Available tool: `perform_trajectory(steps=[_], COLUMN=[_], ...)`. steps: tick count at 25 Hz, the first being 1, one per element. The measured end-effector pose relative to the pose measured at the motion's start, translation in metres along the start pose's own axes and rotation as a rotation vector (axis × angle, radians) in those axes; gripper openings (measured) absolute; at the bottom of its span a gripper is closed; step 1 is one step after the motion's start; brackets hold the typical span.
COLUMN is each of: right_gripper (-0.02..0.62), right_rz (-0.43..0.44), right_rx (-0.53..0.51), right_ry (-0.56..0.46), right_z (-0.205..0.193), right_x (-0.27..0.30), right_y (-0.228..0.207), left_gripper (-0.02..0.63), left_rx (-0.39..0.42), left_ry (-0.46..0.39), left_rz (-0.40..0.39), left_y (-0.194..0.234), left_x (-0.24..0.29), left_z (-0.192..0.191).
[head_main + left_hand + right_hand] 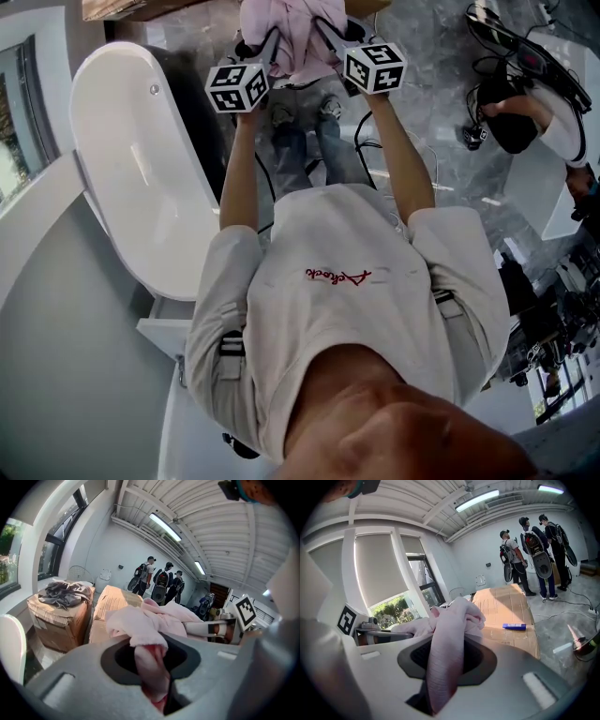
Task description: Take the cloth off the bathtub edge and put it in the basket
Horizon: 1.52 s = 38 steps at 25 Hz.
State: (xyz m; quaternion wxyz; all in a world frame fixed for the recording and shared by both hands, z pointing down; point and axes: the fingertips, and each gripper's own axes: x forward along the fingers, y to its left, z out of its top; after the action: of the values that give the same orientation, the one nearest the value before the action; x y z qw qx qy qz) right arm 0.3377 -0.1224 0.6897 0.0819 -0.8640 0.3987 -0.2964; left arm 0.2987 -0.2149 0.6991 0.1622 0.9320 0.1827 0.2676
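A pink cloth (292,37) hangs bunched between my two grippers, in the air in front of the person's chest. My left gripper (265,49) is shut on the cloth's left part and my right gripper (325,36) on its right part. In the left gripper view the cloth (140,623) runs down into the left gripper (151,670). In the right gripper view the cloth (454,616) is drawn down into the right gripper (440,672). The white bathtub (141,169) lies at the left, with nothing on its rim. No basket shows in any view.
Cardboard boxes (61,616) stand ahead, one with a dark rag (63,592) on top. A flat cardboard sheet (506,611) carries a blue object (514,626). Three people (534,550) stand at the far wall. Cables (375,141) lie on the grey floor. Another person (525,112) is at the right.
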Motion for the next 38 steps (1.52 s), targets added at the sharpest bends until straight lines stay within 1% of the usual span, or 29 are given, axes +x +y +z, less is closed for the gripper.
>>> perform_trajectory(steps=[2,13,19,24,25,26,27,28,29,30,31,33,37,38], right_gripper=[0.109,0.109,0.109,0.116,0.128,0.154,0.236,0.303,0.325,0.356,0.374,0.374,0.344,0.336], right_rz=[0.003,0.006,-0.016,-0.037,-0.048,-0.061,-0.073,-0.080,-0.084,-0.089,-0.095,-0.098,-0.093,-0.090], right_rx=[0.014,0.067,0.085,0.083,0.076,0.068,0.061,0.058,0.055,0.051,0.047,0.049,0.051,0.052], right_ry=[0.034,0.175,0.250,0.302,0.312,0.327,0.345,0.362,0.374,0.382,0.386,0.386,0.373,0.366], right_z=[-0.022,-0.118,-0.162,-0.186,-0.192,-0.198,-0.204,-0.210,-0.215,-0.219,-0.222,-0.226,-0.223,-0.221], right_x=[0.007,0.055,0.081,0.096,0.098,0.100,0.103,0.104,0.104,0.104,0.103,0.100,0.095,0.094], right_y=[-0.001,-0.009,-0.024,-0.035,-0.038,-0.042,-0.046,-0.049,-0.051,-0.052,-0.052,-0.051,-0.049,-0.048], left_gripper=[0.098,0.098,0.098,0.104,0.116,0.160,0.257,0.370,0.446,0.465,0.465,0.465,0.463,0.449], left_rx=[-0.026,-0.133,-0.175,-0.197,-0.202,-0.208,-0.211,-0.210,-0.203,-0.194,-0.187,-0.186,-0.188,-0.184], left_ry=[0.022,0.127,0.180,0.218,0.226,0.240,0.264,0.294,0.324,0.344,0.352,0.351,0.324,0.314], left_rz=[0.007,0.031,0.045,0.053,0.054,0.058,0.064,0.073,0.083,0.095,0.109,0.129,0.122,0.119], left_y=[0.007,0.055,0.078,0.091,0.093,0.096,0.099,0.101,0.104,0.106,0.108,0.111,0.106,0.104], left_x=[0.000,0.016,0.033,0.044,0.046,0.048,0.049,0.051,0.051,0.050,0.047,0.041,0.039,0.039], left_z=[-0.022,-0.116,-0.158,-0.181,-0.185,-0.190,-0.197,-0.205,-0.214,-0.221,-0.226,-0.230,-0.221,-0.218])
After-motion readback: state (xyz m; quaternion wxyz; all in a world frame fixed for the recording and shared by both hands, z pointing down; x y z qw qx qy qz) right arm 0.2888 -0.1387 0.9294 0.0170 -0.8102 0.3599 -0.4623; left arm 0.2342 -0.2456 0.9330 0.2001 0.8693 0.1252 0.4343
